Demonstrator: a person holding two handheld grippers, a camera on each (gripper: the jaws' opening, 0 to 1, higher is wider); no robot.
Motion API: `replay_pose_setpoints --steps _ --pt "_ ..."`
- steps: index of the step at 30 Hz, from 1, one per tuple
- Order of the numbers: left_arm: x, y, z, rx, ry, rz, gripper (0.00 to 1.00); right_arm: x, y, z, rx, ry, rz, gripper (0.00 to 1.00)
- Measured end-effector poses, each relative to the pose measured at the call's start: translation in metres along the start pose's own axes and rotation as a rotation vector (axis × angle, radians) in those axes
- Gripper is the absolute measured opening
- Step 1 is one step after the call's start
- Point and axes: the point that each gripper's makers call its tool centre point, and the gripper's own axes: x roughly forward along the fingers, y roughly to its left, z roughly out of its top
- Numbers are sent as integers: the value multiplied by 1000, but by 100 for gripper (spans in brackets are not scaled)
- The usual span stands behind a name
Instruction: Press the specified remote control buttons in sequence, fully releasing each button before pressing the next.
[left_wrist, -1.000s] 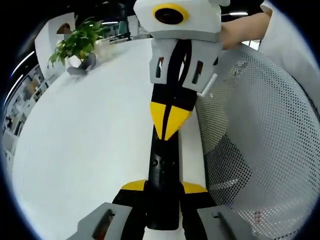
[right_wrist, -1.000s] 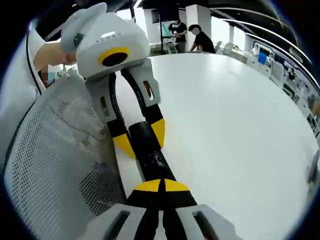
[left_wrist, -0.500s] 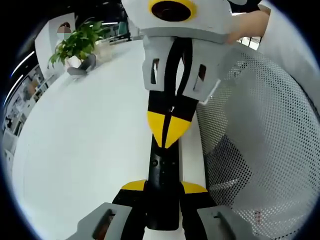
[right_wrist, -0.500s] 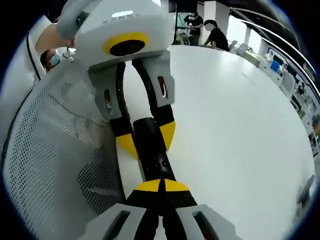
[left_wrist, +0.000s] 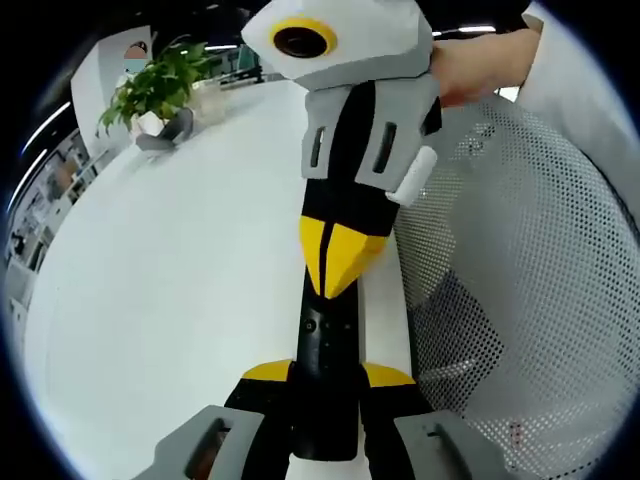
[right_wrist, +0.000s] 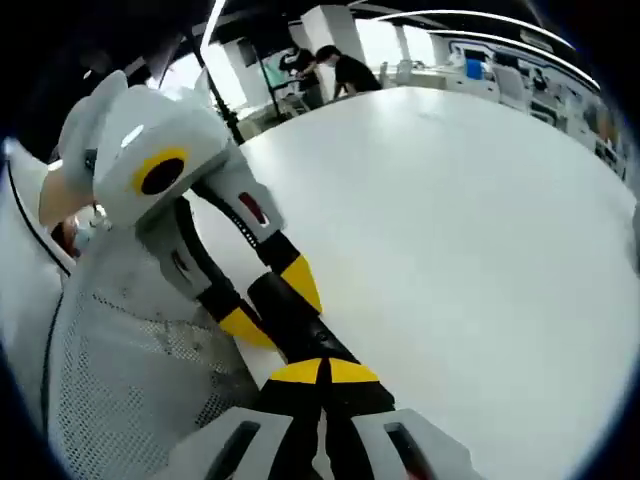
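Note:
A black remote control (left_wrist: 325, 345) is held lengthwise, with my left gripper (left_wrist: 327, 375) shut on it, one yellow tip on each side. From the top of the left gripper view my right gripper (left_wrist: 335, 262) comes down with its yellow tips shut together, and they meet the remote's far end. In the right gripper view my right gripper (right_wrist: 322, 372) is shut over the remote (right_wrist: 290, 312), and the left gripper (right_wrist: 272, 305) clamps it from the far side. I cannot tell which button lies under the tips.
The remote hangs over the edge of a large white table (left_wrist: 180, 260). A white mesh chair back (left_wrist: 520, 280) lies close on one side. A potted plant (left_wrist: 160, 85) stands at the table's far end. A hand (left_wrist: 480, 65) holds the right gripper. People (right_wrist: 345, 70) stand far behind.
My right gripper has rolled and tilted, so its body leans sideways and the right gripper view has swung. Its shut tips stay at the remote. The left gripper keeps its hold unchanged.

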Motion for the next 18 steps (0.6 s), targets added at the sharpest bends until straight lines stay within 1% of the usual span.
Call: replay_pose_setpoints --steps 2,3,4,5,6,7,8,9,10,11,12,13,16,18 --pt "0 0 0 -2 6 -1 24 2 4 2 -48 -1 -10 0" --pt "0 0 0 -3 6 0 24 2 4 2 -98 13 -25 0" --pt "0 0 0 -6 5 0 24 2 2 0 -153 43 -49 0" --pt "0 0 0 -9 4 1 24 2 1 0 -170 53 -57 0" --pt "0 0 0 -8 3 2 24 2 -2 -3 -227 91 -84 0" --pt "0 0 0 -11 2 3 24 4 2 -1 -248 86 -66 0" --pt "0 0 0 -9 1 2 24 5 1 -2 -272 109 -77 0" --pt "0 0 0 -9 1 2 24 5 1 -2 -309 120 -83 0" --pt "0 0 0 -10 1 1 24 5 1 -2 -375 137 -90 0" --pt "0 0 0 -9 1 1 24 5 1 -3 -402 148 -97 0" --pt "0 0 0 -9 2 1 24 6 1 -3 -424 159 -107 0" --pt "0 0 0 -4 4 3 24 6 1 -3 -427 161 -111 0" --pt "0 -1 0 6 12 4 24 6 0 -3 -415 160 -118 0" --pt "0 0 0 7 10 2 24 6 -2 -2 -396 144 -113 0"
